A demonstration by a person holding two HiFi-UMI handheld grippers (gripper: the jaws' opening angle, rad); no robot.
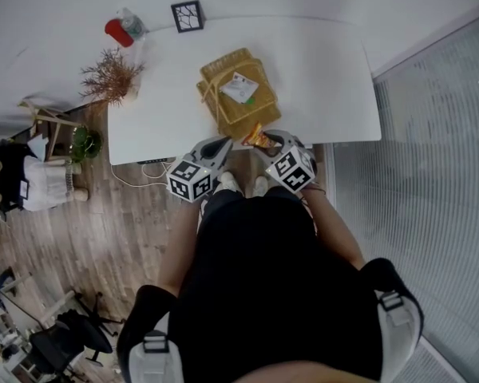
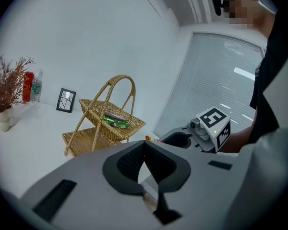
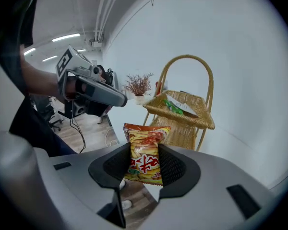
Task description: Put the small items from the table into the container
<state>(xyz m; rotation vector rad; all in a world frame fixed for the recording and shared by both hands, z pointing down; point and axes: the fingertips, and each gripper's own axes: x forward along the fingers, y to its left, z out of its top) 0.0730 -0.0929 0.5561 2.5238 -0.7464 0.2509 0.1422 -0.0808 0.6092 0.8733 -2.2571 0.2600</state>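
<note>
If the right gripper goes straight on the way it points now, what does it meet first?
Probably the upper tray of the basket, which lies just beyond the snack bag that the right gripper holds. Depth is hard to judge.

In the upper left of the head view, a red bottle is standing just beside a clear water bottle (whether they are touching is too blurred to tell). A small black-framed picture is sitting to their right, near the top edge. Below the bottles, a dried brown plant is spreading its twigs; the left gripper view is showing it in a pale vase. At the left edge, a green potted plant is sitting beside a wooden stand. A white cable is trailing over the wood floor, a black office chair is sitting at the lower left, and window blinds are filling the right side.
</note>
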